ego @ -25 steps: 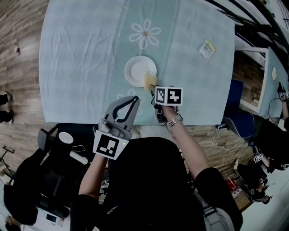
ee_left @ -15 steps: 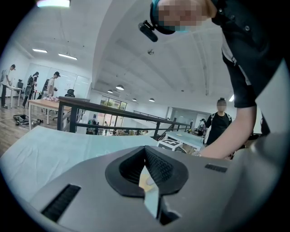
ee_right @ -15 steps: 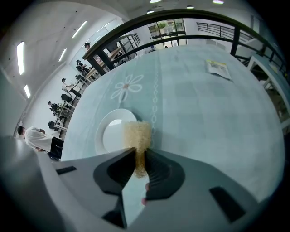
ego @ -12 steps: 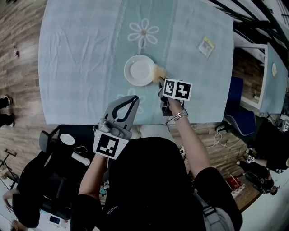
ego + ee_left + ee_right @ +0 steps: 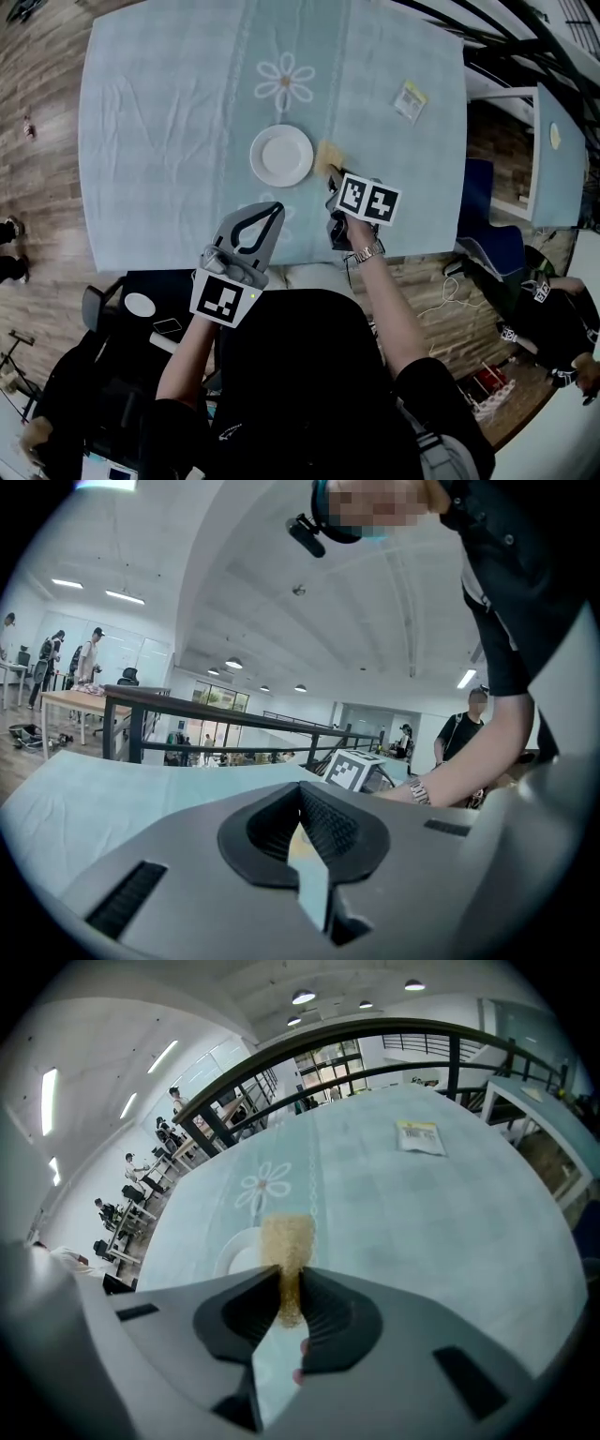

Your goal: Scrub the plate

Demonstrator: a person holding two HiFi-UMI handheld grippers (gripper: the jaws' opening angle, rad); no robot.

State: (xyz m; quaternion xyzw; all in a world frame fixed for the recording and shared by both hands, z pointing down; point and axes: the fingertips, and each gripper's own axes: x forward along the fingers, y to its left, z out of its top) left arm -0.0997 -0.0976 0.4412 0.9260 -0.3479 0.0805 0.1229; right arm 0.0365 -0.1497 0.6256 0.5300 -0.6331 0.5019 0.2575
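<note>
A white plate [image 5: 281, 156] lies on the pale blue tablecloth [image 5: 169, 112] near the table's middle. My right gripper [image 5: 330, 174] is shut on a yellow sponge [image 5: 328, 155], which sits just right of the plate's rim and off the plate. In the right gripper view the sponge [image 5: 286, 1241] sticks out past the jaws of the right gripper [image 5: 289, 1279], with the plate [image 5: 234, 1249] partly hidden to its left. My left gripper [image 5: 274, 209] hovers over the table's near edge, shut and holding nothing. Seen in its own view, the left gripper [image 5: 300, 794] has its jaws together.
A small printed packet [image 5: 409, 99] lies on the cloth at the far right, also seen as a packet [image 5: 419, 1136] in the right gripper view. A daisy print [image 5: 285, 79] is beyond the plate. A second table [image 5: 555, 141] and people stand around on the wooden floor.
My right gripper has carried the sponge from the plate's near right rim off to the right, onto the cloth side. The left gripper has stayed put.
</note>
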